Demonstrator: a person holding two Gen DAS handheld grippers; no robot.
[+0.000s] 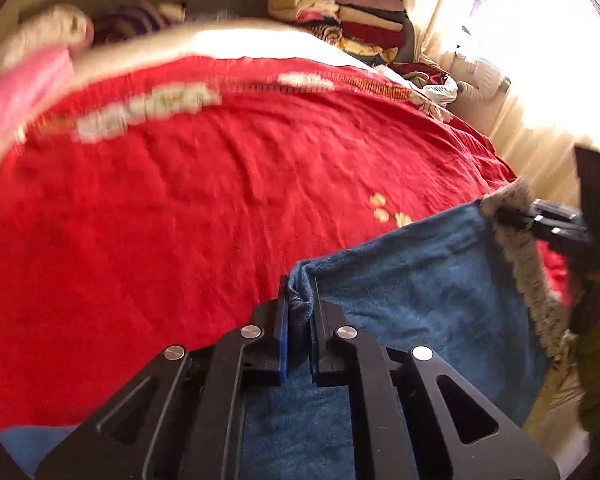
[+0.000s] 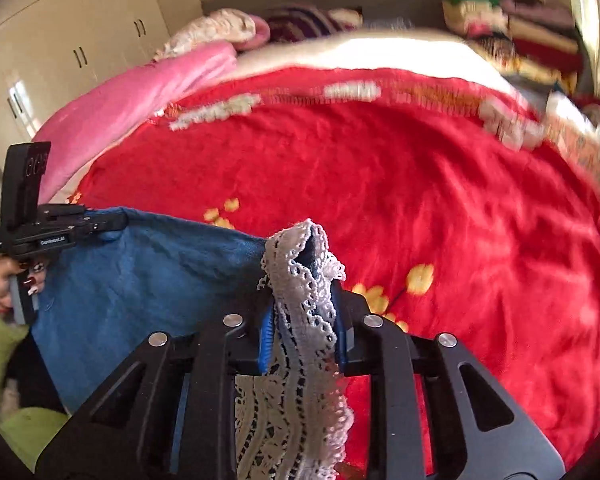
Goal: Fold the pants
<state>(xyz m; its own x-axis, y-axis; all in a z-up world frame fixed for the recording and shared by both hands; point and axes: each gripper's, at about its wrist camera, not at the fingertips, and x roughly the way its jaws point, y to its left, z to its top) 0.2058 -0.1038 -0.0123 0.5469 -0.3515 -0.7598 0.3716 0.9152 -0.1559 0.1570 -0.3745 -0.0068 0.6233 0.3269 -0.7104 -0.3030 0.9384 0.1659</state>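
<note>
The blue fleece pants (image 1: 420, 292) with white lace trim (image 2: 300, 300) hang stretched between my two grippers above the red bedspread (image 1: 180, 220). My left gripper (image 1: 300, 292) is shut on a blue corner of the pants. My right gripper (image 2: 304, 304) is shut on the lace-trimmed corner. In the left wrist view the right gripper (image 1: 516, 216) shows at the far right, clamped on the lace edge. In the right wrist view the left gripper (image 2: 116, 222) shows at the left, holding the blue edge (image 2: 140, 280).
The red bedspread (image 2: 380, 180) covers a wide bed. A pink blanket (image 2: 132, 112) and pillows (image 2: 220, 28) lie at its far left. A stack of folded clothes (image 1: 340, 20) stands at the far right corner. Cupboards (image 2: 60, 48) stand left; a bright curtained window (image 1: 540, 60) is right.
</note>
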